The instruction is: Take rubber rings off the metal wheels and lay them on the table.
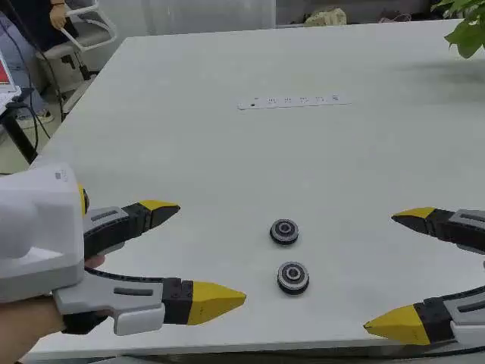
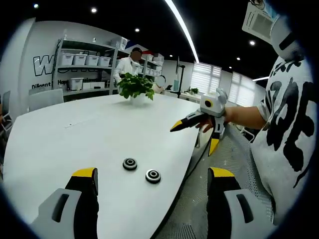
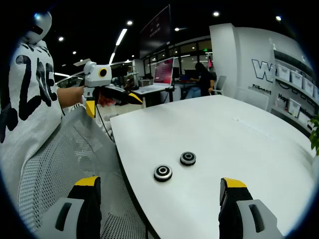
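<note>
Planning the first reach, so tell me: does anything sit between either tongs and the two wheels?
Nothing visible does. Bare table separates the left tongs and the right tongs from the near wheel and the far wheel; both tongs are open. The power strip lies well beyond them.

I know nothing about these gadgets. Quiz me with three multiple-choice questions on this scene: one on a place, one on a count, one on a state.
1. Where are the metal wheels? A on the table between the left tongs and right tongs; B on the floor; C in a box.
2. How many wheels? A one; B two; C four.
3. Both tongs are: A shut on wheels; B open, empty; C shut on rings.
Answers: A, they lie on the white top between the yellow tips; B, two show; B, jaws spread, nothing between.
</note>
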The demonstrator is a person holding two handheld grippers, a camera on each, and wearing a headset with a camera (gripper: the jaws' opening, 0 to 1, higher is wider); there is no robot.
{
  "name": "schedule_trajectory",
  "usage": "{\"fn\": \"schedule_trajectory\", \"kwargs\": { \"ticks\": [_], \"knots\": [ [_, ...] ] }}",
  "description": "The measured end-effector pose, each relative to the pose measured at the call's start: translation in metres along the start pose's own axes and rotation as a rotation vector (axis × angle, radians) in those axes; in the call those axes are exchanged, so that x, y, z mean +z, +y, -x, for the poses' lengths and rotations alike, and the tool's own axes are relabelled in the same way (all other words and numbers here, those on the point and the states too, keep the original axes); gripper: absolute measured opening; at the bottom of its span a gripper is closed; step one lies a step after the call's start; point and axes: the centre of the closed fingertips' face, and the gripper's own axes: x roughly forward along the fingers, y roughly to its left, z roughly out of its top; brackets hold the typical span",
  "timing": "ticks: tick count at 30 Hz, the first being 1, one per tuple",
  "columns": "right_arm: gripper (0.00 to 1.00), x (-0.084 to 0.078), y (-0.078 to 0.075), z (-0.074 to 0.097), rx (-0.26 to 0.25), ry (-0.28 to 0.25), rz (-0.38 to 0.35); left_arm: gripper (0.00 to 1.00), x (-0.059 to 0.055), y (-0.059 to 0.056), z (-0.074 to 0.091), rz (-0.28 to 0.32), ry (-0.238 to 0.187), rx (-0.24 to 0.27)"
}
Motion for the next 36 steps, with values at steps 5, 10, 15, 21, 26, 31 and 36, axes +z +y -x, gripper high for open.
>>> {"fn": "schedule_trajectory", "kwargs": {
  "ticks": [5,10,15,21,26,31,36],
  "knots": [
    [0.99,0.0032,-0.0005,0.0,0.0,-0.02,-0.017,0.89,0.0002,-0.0005,-0.0005,-0.007,0.004,0.0],
    [0.99,-0.0009,-0.0014,-0.001,-0.003,-0.008,-0.018,0.89,-0.001,0.0005,0.0005,-0.009,0.011,0.001],
    [0.99,-0.0021,-0.0013,-0.001,-0.002,-0.008,-0.024,0.89,-0.0021,0.0027,0.0013,-0.017,0.021,0.005],
    [0.99,-0.0002,-0.0017,-0.0007,-0.005,-0.012,-0.022,0.89,0.0002,0.003,-0.0005,-0.029,0.027,0.002],
    [0.99,-0.0009,-0.001,0.0002,-0.007,-0.009,-0.023,0.89,0.0022,0.002,-0.0027,-0.04,0.032,-0.006],
    [0.99,-0.0011,-0.0012,0.0023,-0.012,-0.011,-0.029,0.89,0.0034,0.0023,-0.0043,-0.048,0.037,-0.012],
    [0.99,-0.0014,-0.0021,0.0039,-0.02,-0.011,-0.028,0.89,0.0032,0.0018,-0.0055,-0.06,0.045,-0.018]
  ]
}}
